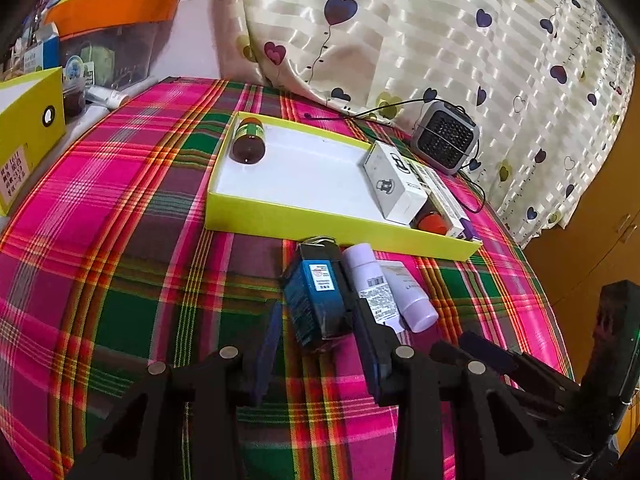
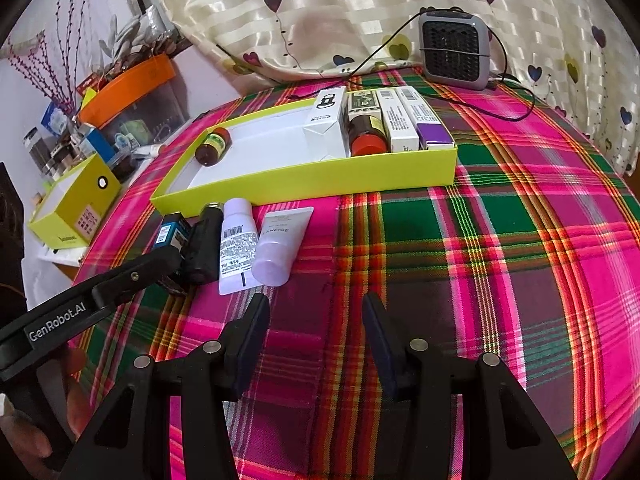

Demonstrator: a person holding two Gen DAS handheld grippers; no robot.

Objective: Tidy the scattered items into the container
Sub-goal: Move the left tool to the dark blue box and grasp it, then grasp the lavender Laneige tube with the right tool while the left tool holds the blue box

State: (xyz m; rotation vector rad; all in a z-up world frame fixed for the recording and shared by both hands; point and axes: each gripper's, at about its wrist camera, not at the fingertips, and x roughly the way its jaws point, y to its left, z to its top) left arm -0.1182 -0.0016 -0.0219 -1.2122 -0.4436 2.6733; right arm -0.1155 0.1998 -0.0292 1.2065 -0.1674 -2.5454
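Left wrist view: my left tongs stand open, the blue box lying between the pads, though I cannot tell if either pad touches it yet. Crowded hard against the box on its right are a black tube, a white tube with a barcode and a lilac-capped tube; the right pad runs down among them, so they hem that side in. The yellow tray lies just beyond, holding a brown bottle in its far left corner and a white carton, an orange-lidded jar and slim boxes at its right end. A grey fan with a black cord sits behind the tray. Plaid cloth in pink and green covers the desk; a heart-print curtain hangs behind, and an orange-lidded bin and a second yellow box stand off to the left. Right wrist view: my right tongs hover parted about halfway over bare cloth, gripping nothing, near the tubes but apart from them. The left tool reaches in from the lower left, a hand on its handle, its tip at the blue box. The tray's middle floor shows white and unoccupied.
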